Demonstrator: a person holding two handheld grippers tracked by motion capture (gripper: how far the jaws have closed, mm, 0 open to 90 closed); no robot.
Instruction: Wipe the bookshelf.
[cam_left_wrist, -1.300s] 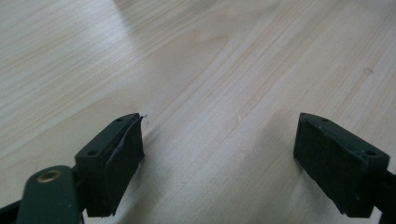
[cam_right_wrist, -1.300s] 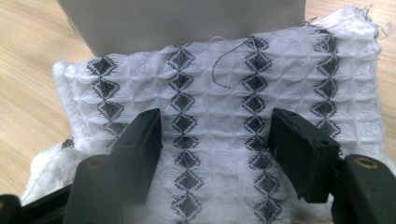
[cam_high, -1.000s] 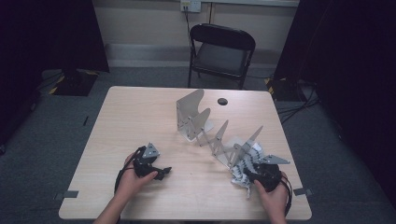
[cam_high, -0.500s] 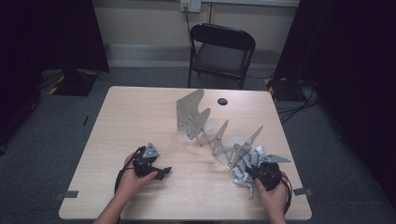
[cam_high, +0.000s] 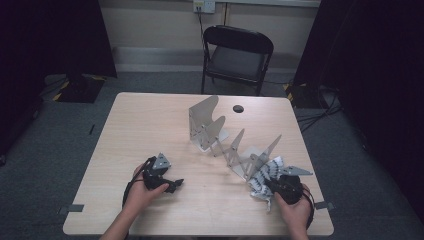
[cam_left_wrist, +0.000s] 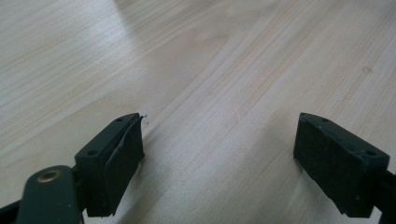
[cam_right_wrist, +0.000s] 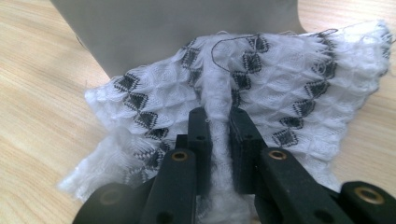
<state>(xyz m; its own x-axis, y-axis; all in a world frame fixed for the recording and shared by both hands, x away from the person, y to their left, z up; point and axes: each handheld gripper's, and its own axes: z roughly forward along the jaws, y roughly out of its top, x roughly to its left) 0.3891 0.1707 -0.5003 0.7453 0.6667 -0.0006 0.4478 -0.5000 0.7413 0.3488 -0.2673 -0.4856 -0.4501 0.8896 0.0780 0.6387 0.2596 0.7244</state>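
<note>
So the right claw (cam_right_wrist: 218, 123) has just been closing and is now pinched tight on a ridge of the white knit cloth (cam_right_wrist: 261, 79), the one with the little black diamond pattern; in the right gripper view you can see the fabric bunched up between the two black jaws, just below the middle of the frame. From the high view that same cloth (cam_high: 265, 175) sits at the lower right of the counter (cam_high: 150, 125), right up against the near end of the grey metal rack (cam_high: 235, 145), the zigzag thing with upright fins that runs diagonally from the centre of the frame down toward the right. The right claw (cam_high: 272, 186) is held by a hand at the bottom right edge, touching the cloth. Over at the lower left of the high view, the left claw (cam_high: 172, 185) rests low over bare wood, well apart from the cloth. In the left gripper view its jaws stand wide apart with nothing but the pale wood grain between them, so the left claw (cam_left_wrist: 219, 154) is open and empty. A black folding chair (cam_high: 237, 55) stands behind the counter at the top centre.
</note>
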